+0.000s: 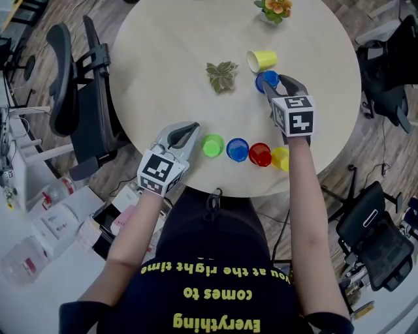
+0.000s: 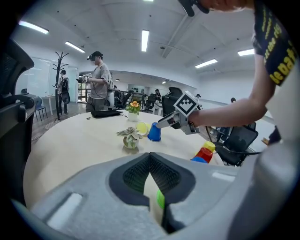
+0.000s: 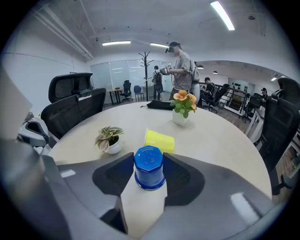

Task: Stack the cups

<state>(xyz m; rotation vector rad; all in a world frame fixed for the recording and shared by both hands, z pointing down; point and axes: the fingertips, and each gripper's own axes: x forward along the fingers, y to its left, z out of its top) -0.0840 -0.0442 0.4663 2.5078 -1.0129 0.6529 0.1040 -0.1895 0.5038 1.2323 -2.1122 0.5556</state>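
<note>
Step in hand: grasping the upside-down blue plastic cup (image 3: 149,167), which stands at the far right of the round pale tabletop (image 1: 163,65), just beside the yellow plastic cup lying on its side (image 3: 160,139).
Right gripper (image 1: 277,88): pinching that blue cup, pads seemingly on both walls.
Left gripper (image 2: 150,164): pressed together, empty, just left of the row.
Row at near edge: green cup (image 1: 212,145), second blue cup (image 1: 237,149), red cup (image 1: 260,154), second yellow cup (image 1: 281,158).
Next move, likely: lifting straight up, carrying to the row, lowering squarely over one cup.
Surface: also a small leafy pot plant (image 1: 222,75) and an orange flower pot (image 1: 274,8).
Room: open office, black chairs, people standing beyond.
</note>
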